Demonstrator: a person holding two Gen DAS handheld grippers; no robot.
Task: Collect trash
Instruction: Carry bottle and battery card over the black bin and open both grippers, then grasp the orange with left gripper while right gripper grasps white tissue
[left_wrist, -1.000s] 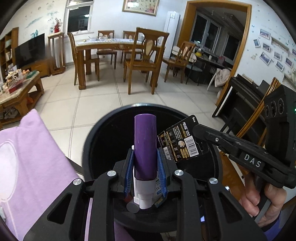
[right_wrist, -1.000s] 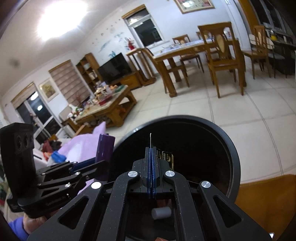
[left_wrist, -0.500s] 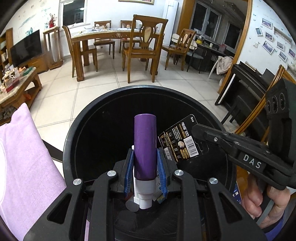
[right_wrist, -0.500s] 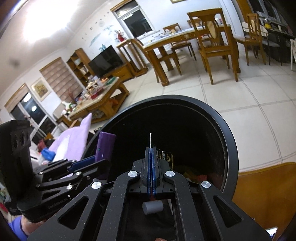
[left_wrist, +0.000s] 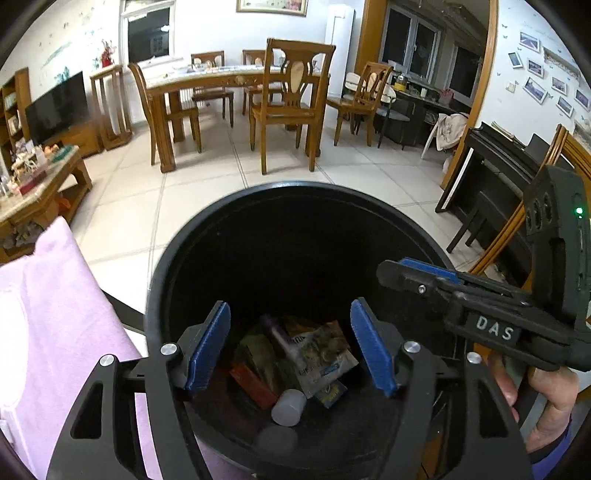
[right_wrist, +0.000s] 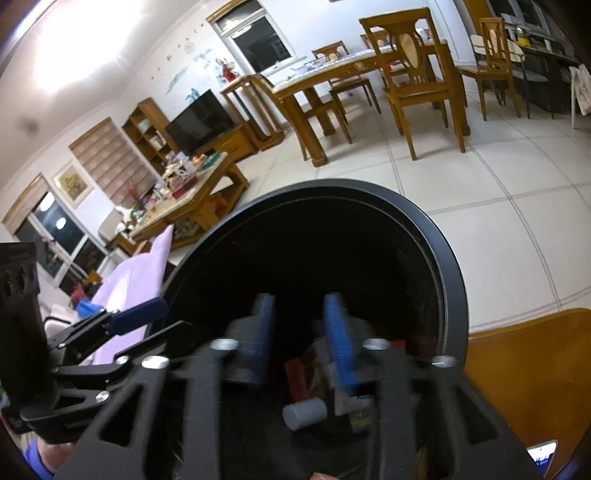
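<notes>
A: Quick status — where's the trash?

B: In the round black plastic bin (left_wrist: 207, 236). At the bottom there's a heap: crumpled foil wrappers (left_wrist: 321, 354), a red flat packet (left_wrist: 255, 386), a small white plastic cap (left_wrist: 288, 408), and a purple-and-white tube (left_wrist: 282, 341) lying across the pile.

A: Grippers?

B: Left gripper (left_wrist: 290, 349) is over the bin mouth, blue pads (left_wrist: 207, 345) spread wide, nothing between them. Right gripper (right_wrist: 301, 341) is also above the bin; its own view is motion-blurred, but the pads (right_wrist: 338, 339) stand apart w/ nothing held. From the left cam its tip (left_wrist: 413, 271) sits by the right rim, empty.

A: So which step?

B: Looks like the drop-off's done, both claws empty over the bin. I'd judge this load is finished.

A: Next?

B: Prob. lift both clear of the rim w/o knocking it, then go look for more litter. The lilac cloth (left_wrist: 55, 325) just left of the bin is close to the left gripper, so mind snagging it. Can't tell from here what's left to collect.
</notes>
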